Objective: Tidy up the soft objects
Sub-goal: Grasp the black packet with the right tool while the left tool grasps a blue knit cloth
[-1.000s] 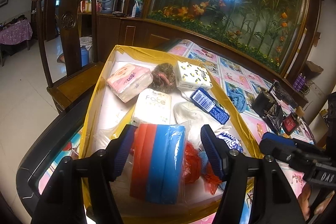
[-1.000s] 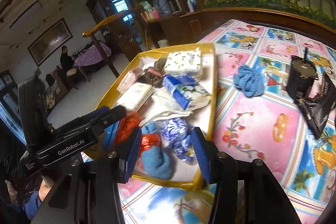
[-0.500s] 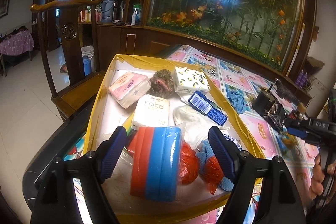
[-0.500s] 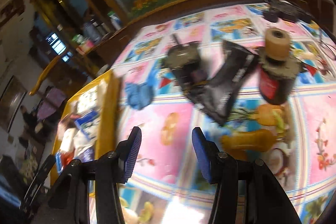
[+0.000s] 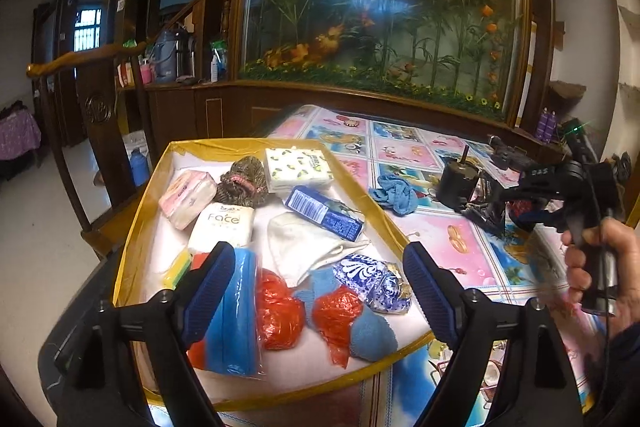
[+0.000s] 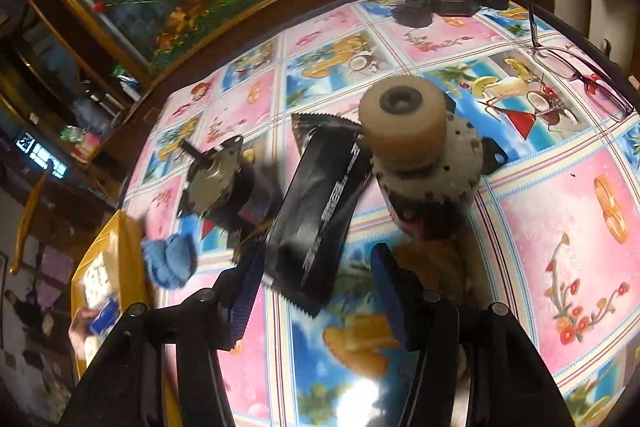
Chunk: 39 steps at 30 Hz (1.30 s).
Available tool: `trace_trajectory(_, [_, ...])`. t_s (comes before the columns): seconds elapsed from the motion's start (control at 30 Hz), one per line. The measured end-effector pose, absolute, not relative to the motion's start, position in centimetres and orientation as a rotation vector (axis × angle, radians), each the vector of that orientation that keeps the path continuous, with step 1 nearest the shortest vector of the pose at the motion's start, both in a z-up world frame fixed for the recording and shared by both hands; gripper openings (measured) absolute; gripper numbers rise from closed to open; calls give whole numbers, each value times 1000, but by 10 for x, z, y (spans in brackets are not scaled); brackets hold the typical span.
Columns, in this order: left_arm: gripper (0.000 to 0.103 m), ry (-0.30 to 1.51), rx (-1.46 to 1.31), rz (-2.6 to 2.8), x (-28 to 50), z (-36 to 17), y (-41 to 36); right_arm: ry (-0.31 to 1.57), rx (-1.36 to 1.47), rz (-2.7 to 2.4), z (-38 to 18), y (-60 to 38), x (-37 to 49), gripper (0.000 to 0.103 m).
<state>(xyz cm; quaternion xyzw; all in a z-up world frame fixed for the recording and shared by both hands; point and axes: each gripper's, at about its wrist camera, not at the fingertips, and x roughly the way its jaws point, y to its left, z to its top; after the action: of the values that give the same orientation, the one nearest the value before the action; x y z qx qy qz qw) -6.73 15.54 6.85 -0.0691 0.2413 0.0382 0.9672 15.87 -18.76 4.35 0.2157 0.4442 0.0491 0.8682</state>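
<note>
Left gripper (image 5: 316, 283), its jaws just widening and gripping nothing, is hanging over the blue-and-red pack (image 5: 230, 311) inside the yellow tray (image 5: 376, 215); right gripper (image 6: 316, 291), also opening, is lining up the black pouch (image 6: 320, 211) ahead.

Glossy plastic tablecloth (image 6: 568, 227); knitted blue cloth (image 5: 394, 193); shiny black foil pouch (image 6: 320, 211)

left gripper (image 5: 316, 291) jaws opening off sponge pack (image 5: 236, 311), right gripper (image 6: 316, 291) swung over black pouch (image 6: 320, 211)

A home: carved wooden chair (image 5: 84, 75), flower mural (image 5: 380, 7), oilcloth-covered table (image 5: 404, 147).
</note>
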Motion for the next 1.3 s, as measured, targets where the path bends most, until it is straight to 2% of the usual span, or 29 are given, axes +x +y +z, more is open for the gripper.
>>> trace_trajectory(0.27, [85, 519, -187, 73, -61, 66, 164, 943, 351, -16, 39, -172, 189, 59])
trace_trajectory(0.37, [85, 516, -173, 66, -62, 68, 158, 959, 315, -4, 35, -167, 197, 51])
trace_trajectory(0.43, [85, 519, -175, 57, -62, 72, 154, 970, 292, 7, 31, -164, 200, 41])
trace_trajectory(0.53, [85, 523, -166, 37, -60, 82, 145, 961, 260, 34, 32, -164, 198, 31])
trace_trajectory(0.83, [85, 677, -210, -109, -8, 106, 109, 973, 248, 211, 32, -192, 134, 27])
trace_trajectory(1.03, [85, 859, -312, -164, 71, 100, 85, 954, 313, 286, 18, -220, 105, 27])
trace_trajectory(1.3, [84, 1003, -254, -31, 145, 76, 65, 973, 342, 314, 21, -225, 102, 27])
